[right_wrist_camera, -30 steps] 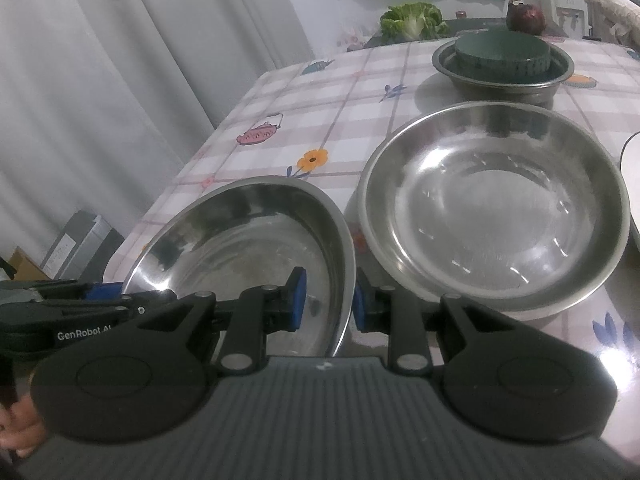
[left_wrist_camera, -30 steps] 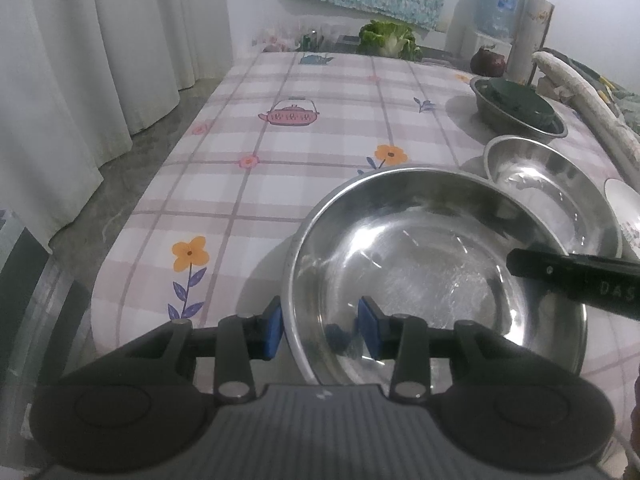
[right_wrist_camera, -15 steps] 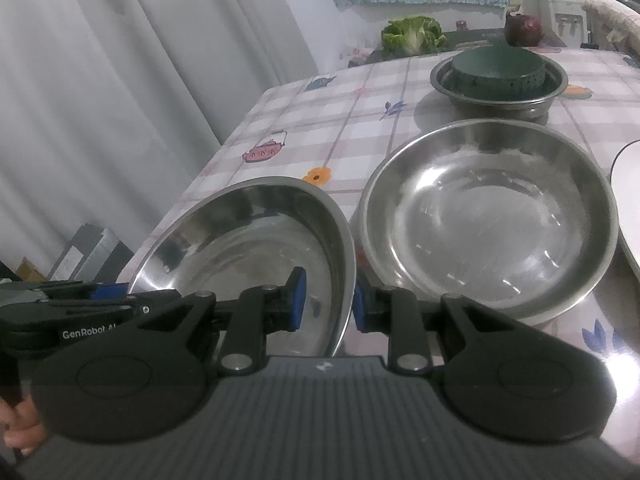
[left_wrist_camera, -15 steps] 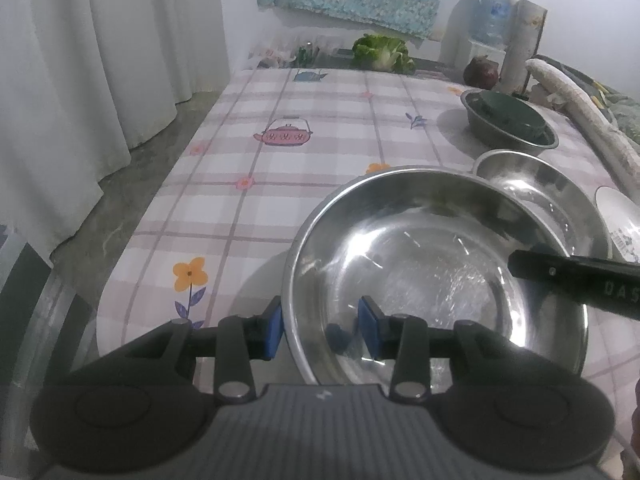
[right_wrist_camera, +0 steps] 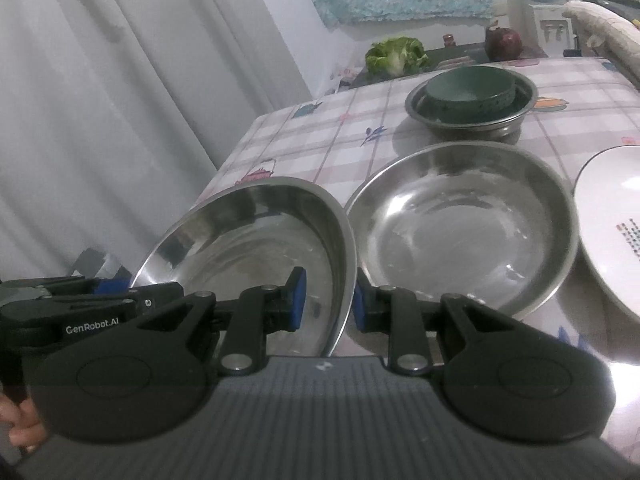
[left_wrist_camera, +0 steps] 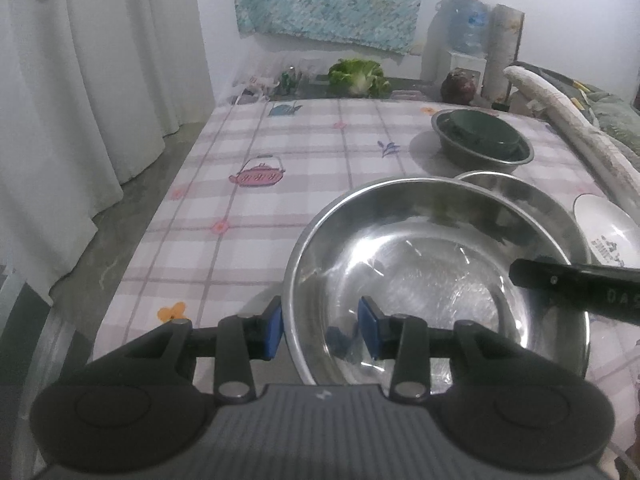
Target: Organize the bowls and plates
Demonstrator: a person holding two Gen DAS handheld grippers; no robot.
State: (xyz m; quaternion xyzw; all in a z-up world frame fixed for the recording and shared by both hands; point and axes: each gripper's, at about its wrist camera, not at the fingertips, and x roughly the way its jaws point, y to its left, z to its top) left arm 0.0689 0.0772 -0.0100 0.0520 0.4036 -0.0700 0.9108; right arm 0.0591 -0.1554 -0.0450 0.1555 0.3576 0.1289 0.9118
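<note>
Both grippers hold one large steel bowl (left_wrist_camera: 436,280), lifted above the table. My left gripper (left_wrist_camera: 320,332) is shut on its near rim. My right gripper (right_wrist_camera: 328,300) is shut on the bowl's (right_wrist_camera: 256,236) right rim, and its finger shows in the left wrist view (left_wrist_camera: 576,284). A second large steel bowl (right_wrist_camera: 464,224) rests on the table just to the right, and its rim shows behind the held bowl in the left wrist view (left_wrist_camera: 520,192). A white plate (right_wrist_camera: 612,232) lies further right. A green bowl (right_wrist_camera: 468,92) sits inside a smaller steel bowl (right_wrist_camera: 516,116) at the back.
The table carries a checked cloth (left_wrist_camera: 280,184) with teapot and flower prints. A cabbage (left_wrist_camera: 360,76), a dark round vegetable (left_wrist_camera: 458,86) and a water bottle (left_wrist_camera: 468,24) stand beyond the far edge. White curtains (left_wrist_camera: 80,80) hang at the left, a rolled mat (left_wrist_camera: 568,120) lies at the right.
The held steel bowl has risen off the table with both grippers, and its far side now hides more of the second bowl. Both grips are unchanged.
</note>
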